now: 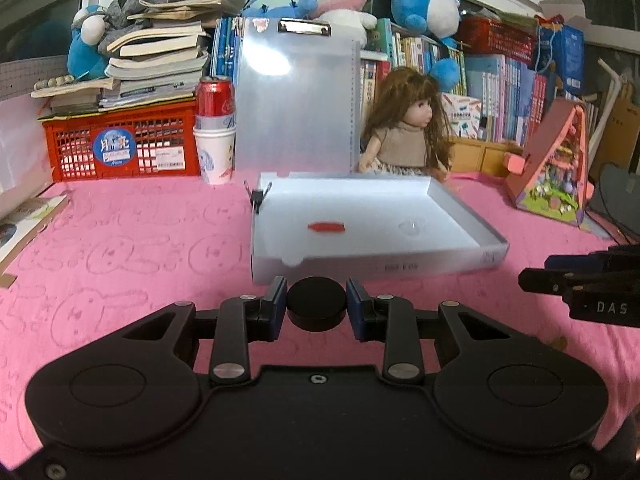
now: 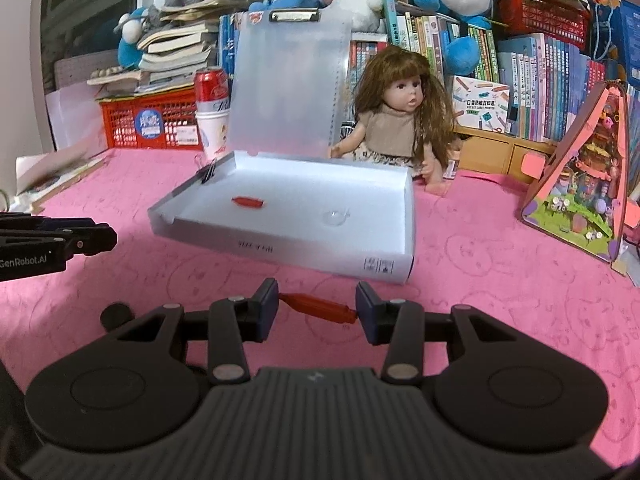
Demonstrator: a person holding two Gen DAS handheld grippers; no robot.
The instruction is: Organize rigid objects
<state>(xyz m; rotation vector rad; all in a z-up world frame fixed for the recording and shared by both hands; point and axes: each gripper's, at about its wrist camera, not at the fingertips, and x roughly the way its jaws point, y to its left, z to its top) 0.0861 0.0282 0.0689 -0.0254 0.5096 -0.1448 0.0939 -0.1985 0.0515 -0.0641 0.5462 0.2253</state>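
on the pink tablecloth (image 1: 120, 240), left gripper (image 1: 317, 307) clamps a black round disc (image 1: 317, 307). open white case (image 1: 372, 268) lies ahead, holding a red piece (image 1: 326, 227). right gripper (image 2: 317, 310) grips a red pen-like piece (image 2: 320, 308) endwise.

Bare pink cloth (image 1: 132, 248) ahead, open white case (image 1: 486, 258) low-walled, upright lid (image 1: 296, 96), doll (image 1: 404, 136) crowding behind
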